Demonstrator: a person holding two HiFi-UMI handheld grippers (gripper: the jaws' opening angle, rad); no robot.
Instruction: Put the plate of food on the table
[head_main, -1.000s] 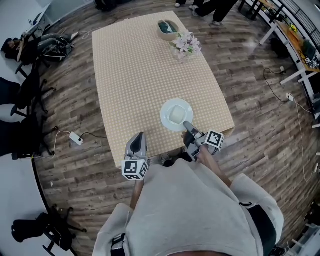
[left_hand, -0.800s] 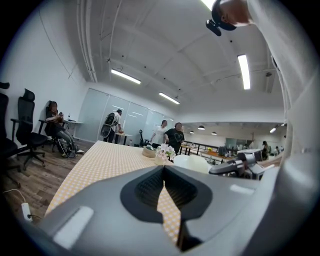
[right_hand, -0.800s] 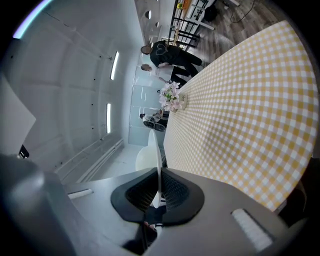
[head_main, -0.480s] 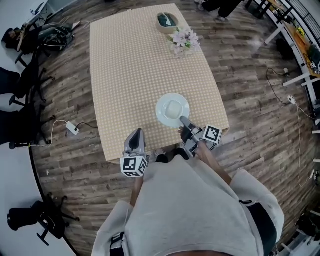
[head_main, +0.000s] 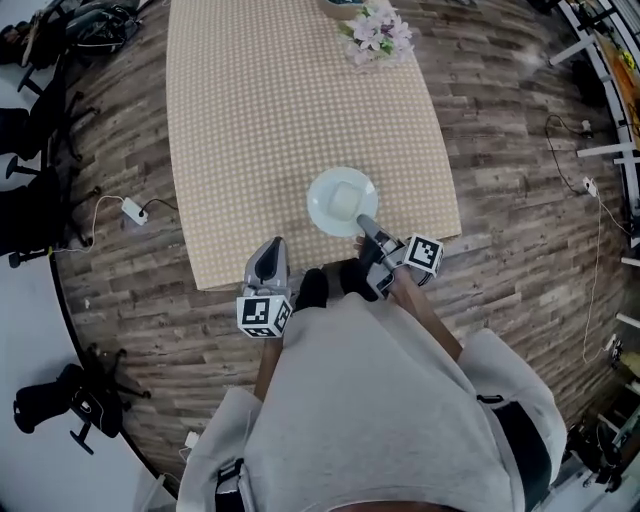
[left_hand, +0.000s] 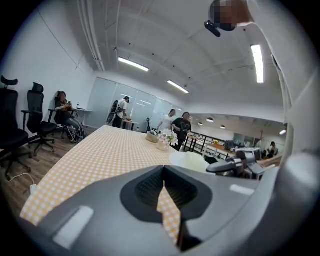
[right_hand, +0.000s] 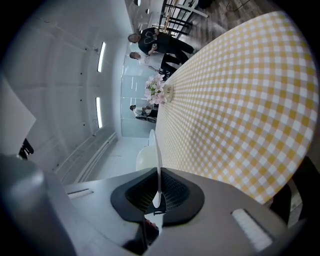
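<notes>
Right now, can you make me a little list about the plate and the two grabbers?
plate: white plate with pale food in its middle, at the near end of the checkered table
right gripper: right gripper shut on the plate's near rim
left gripper: left gripper shut, holding nothing, over the table's near edge
plate set down: cannot tell if it rests on the cloth or hangs just above
also there: flowers at the far end

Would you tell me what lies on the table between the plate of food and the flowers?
Nothing: in the head view only bare checked tablecloth runs from the plate to the flowers.
</notes>
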